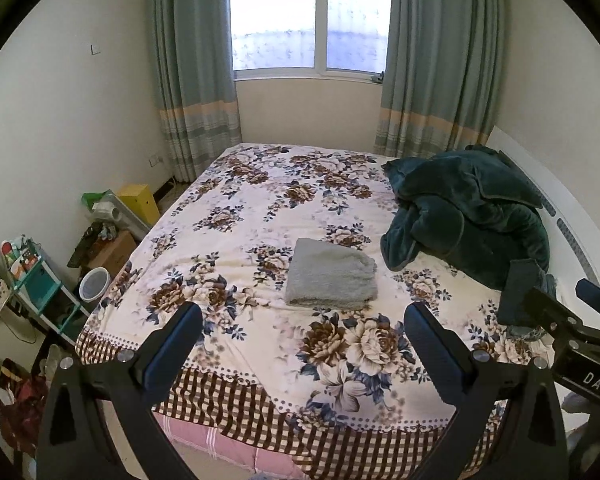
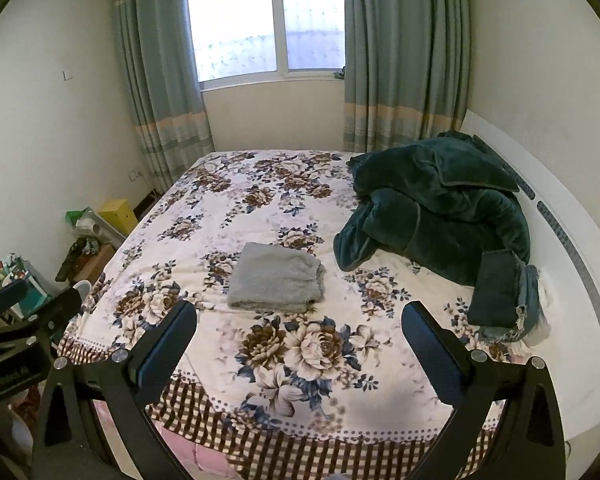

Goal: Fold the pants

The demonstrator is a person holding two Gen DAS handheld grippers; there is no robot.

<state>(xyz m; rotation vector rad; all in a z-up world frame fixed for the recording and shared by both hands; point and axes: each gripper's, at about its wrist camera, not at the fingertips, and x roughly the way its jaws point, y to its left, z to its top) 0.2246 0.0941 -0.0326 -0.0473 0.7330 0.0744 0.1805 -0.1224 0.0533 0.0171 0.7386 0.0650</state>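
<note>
A grey fuzzy pair of pants (image 1: 332,274) (image 2: 276,278) lies folded into a flat rectangle in the middle of the floral bed sheet (image 1: 260,208) (image 2: 236,208). My left gripper (image 1: 302,314) hovers open over the bed's near edge, just short of the pants, with nothing between its fingers. My right gripper (image 2: 300,312) is open and empty too, at about the same distance. Each gripper shows at the edge of the other's view: the right gripper (image 1: 566,296) to the right, the left gripper (image 2: 36,300) to the left. Neither touches the fabric.
A rumpled dark green blanket (image 1: 460,208) (image 2: 432,204) fills the bed's right side by the white headboard (image 2: 572,280). Folded jeans (image 2: 500,296) lie in front of it. On the floor left of the bed stand a yellow box (image 1: 140,202), a bucket (image 1: 94,284) and a teal shelf (image 1: 40,280).
</note>
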